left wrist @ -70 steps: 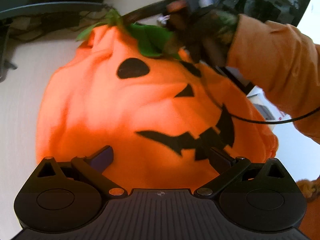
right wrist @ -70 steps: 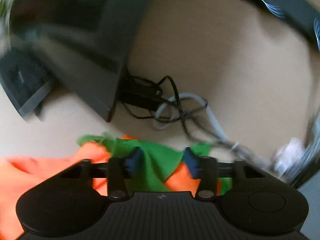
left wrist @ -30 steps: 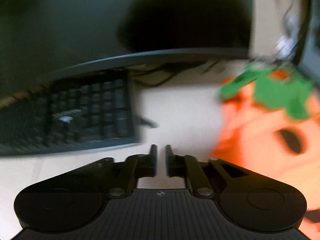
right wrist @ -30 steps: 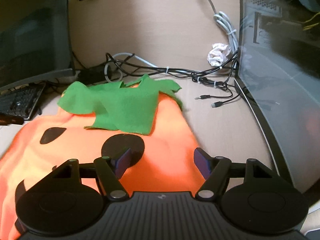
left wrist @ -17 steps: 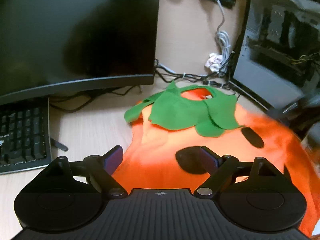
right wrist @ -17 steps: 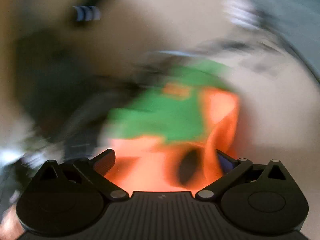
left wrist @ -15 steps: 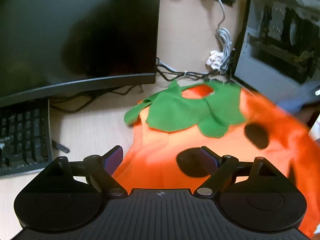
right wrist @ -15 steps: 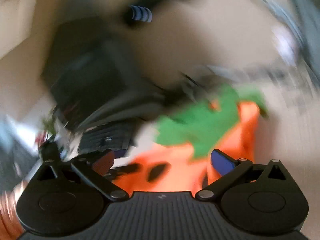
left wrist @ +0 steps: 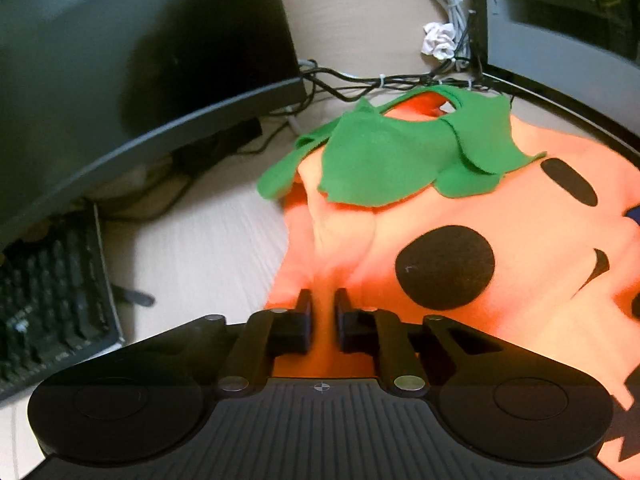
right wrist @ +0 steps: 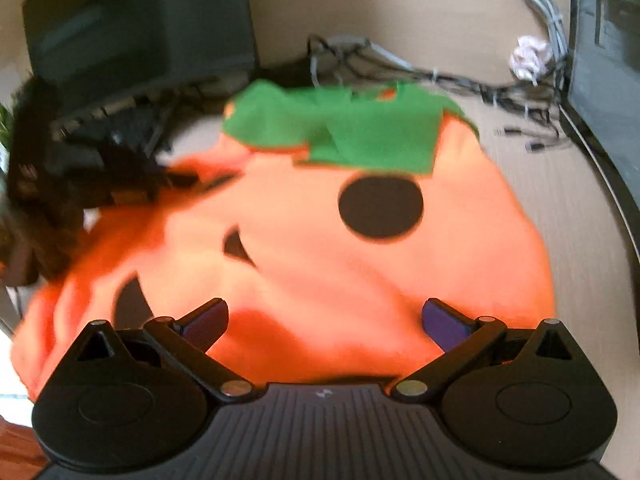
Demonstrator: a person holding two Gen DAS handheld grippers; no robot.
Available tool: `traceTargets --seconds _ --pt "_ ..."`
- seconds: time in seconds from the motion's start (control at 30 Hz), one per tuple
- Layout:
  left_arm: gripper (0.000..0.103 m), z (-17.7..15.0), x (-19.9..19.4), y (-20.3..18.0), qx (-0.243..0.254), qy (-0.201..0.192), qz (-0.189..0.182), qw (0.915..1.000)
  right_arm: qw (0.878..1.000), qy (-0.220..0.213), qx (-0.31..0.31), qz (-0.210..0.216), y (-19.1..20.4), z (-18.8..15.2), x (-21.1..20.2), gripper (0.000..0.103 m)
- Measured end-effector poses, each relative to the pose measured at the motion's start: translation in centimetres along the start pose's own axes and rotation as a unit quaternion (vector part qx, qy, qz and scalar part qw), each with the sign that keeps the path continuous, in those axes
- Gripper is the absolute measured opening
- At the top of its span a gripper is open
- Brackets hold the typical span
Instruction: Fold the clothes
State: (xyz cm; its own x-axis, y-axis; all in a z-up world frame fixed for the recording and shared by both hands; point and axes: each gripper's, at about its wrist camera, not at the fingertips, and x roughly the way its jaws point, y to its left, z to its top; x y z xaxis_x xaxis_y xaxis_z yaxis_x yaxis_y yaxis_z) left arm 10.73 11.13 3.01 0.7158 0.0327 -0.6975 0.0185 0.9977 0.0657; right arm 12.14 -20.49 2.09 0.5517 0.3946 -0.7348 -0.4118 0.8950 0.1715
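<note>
Left gripper (left wrist: pixel 323 312) is pinching a ridge of orange fabric at the near left edge of the pumpkin costume (left wrist: pixel 460 264), its two fingers drawn in to a narrow gap with the cloth bunching up between them. Right gripper (right wrist: pixel 324 320) is hovering over the near edge of the same costume with its fingers spread wide, purple pads (right wrist: pixel 444 326) showing and gripping nothing. The costume is lying spread on the light wooden desk (left wrist: pixel 208 248), its green leaf collar (left wrist: pixel 400 156) at the far end and the black felt eye (left wrist: pixel 444 266) and other face pieces pointing up. A dark monitor (left wrist: pixel 140 60) is standing to the far left, with a black keyboard (left wrist: pixel 52 300) lying on the near left. Tangled cables (left wrist: pixel 384 80) and a crumpled white paper ball (left wrist: pixel 439 40) are sitting beyond the collar, and a computer case (left wrist: pixel 560 12) is standing at the far right.
</note>
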Motion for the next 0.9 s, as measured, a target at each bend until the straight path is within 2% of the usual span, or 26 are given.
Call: traceTargets --seconds 0.1,0.2,0.23,0.3,0.37,0.4,0.47,0.5,0.53,0.57,0.63,0.73,0.77,0.8,0.9 --pt "0.01 -0.3 -0.4 1.1 -0.007 -0.003 0.019 0.9998 1.0 0.007 0.019 -0.005 0.5 -0.3 0.2 0.103" --pt "0.009 -0.6 -0.9 2.3 -0.015 -0.005 0.039 0.9991 0.998 0.04 0.024 0.037 1.2 0.4 -0.2 0.103" --pt "0.008 -0.6 -1.0 2.6 -0.017 -0.006 0.045 0.9988 0.998 0.036 0.018 0.042 1.4 0.7 -0.8 0.103" --pt "0.007 -0.8 -1.3 3.4 -0.022 -0.008 0.058 0.9981 0.999 -0.032 -0.012 0.015 1.6 1.2 -3.4 0.103" --pt "0.007 -1.0 -1.6 4.1 -0.027 -0.01 0.071 0.9971 0.995 -0.088 -0.036 -0.013 1.5 1.7 -5.5 0.103" --pt "0.007 -1.2 -1.7 4.6 -0.032 -0.01 0.077 0.9964 0.994 -0.093 -0.036 -0.032 1.0 1.9 -5.3 0.103" --pt "0.006 -1.7 -2.1 6.6 -0.075 -0.006 0.079 0.9941 0.992 -0.103 -0.035 -0.069 -0.2 2.2 -5.0 0.101" --pt "0.006 -2.0 -2.3 7.4 -0.095 -0.007 0.074 0.9927 0.992 -0.102 -0.024 -0.076 -0.9 2.4 -4.6 0.091" --pt "0.006 -2.2 -2.6 8.3 -0.114 -0.008 0.07 0.991 0.994 -0.089 0.009 -0.055 -1.9 2.6 -3.8 0.083" --pt "0.006 -2.4 -2.8 9.0 -0.132 -0.008 0.065 0.9891 0.996 -0.071 0.045 -0.024 -2.7 2.8 -2.7 0.07" --pt "0.006 -2.6 -3.1 9.1 -0.127 -0.007 0.06 0.99 0.995 -0.048 0.084 0.012 -3.2 3.0 -0.4 0.068" --pt "0.006 -2.8 -2.9 8.3 -0.115 0.007 0.053 0.992 0.997 -0.031 0.071 0.01 -2.5 3.0 2.5 0.067" --pt "0.006 -2.8 -2.7 7.9 -0.115 0.012 0.048 0.9922 0.998 -0.027 0.061 0.006 -2.2 3.1 3.3 0.058" --pt "0.006 -2.9 -2.5 7.6 -0.117 0.012 0.044 0.992 0.999 -0.028 0.041 0.0 -1.7 3.3 3.8 0.043" --pt "0.006 -2.6 -1.9 6.2 -0.127 0.012 0.025 0.9915 1.0 -0.025 0.009 -0.015 -1.4 3.3 3.0 0.018"
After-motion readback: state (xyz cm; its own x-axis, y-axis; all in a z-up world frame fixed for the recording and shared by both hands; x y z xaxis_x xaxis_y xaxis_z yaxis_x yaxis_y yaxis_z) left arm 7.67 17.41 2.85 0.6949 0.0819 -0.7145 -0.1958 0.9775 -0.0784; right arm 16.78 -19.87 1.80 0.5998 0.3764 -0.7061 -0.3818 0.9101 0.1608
